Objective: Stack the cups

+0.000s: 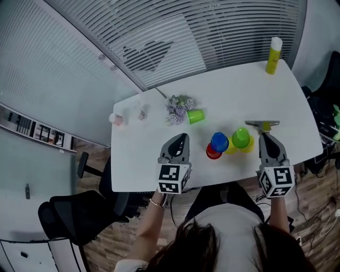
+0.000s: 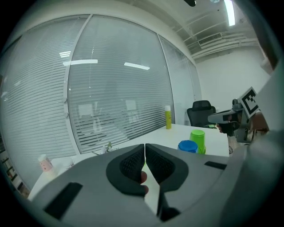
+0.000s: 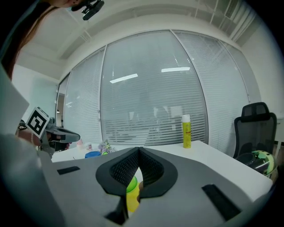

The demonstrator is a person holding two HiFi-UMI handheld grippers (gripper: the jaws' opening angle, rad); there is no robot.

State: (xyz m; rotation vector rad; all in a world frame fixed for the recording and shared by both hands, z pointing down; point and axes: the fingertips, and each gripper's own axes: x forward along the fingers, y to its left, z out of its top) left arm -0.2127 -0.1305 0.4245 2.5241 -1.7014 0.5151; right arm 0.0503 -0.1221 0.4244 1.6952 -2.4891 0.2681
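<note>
Left gripper [image 1: 183,137] and right gripper [image 1: 264,136] closed, nothing gripped. Between them on table [image 1: 239,90]: blue cup [image 1: 219,142] touching red cup [image 1: 213,153], green cup [image 1: 240,137] on yellow cup [image 1: 248,145]. Ceiling light [image 2: 230,12] shown by left gripper view, not head view

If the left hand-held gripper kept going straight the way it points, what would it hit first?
Most likely the lone green cup beside the flowers, straight ahead of the left hand-held gripper; it might graze the flowers, since depth is unclear.

The blue cup [image 1: 219,141] and green cup [image 1: 240,137] looked like smooth plastic, the table [image 1: 297,117] was matt white, and the floor [image 1: 122,239] was wood-look planks.
</note>
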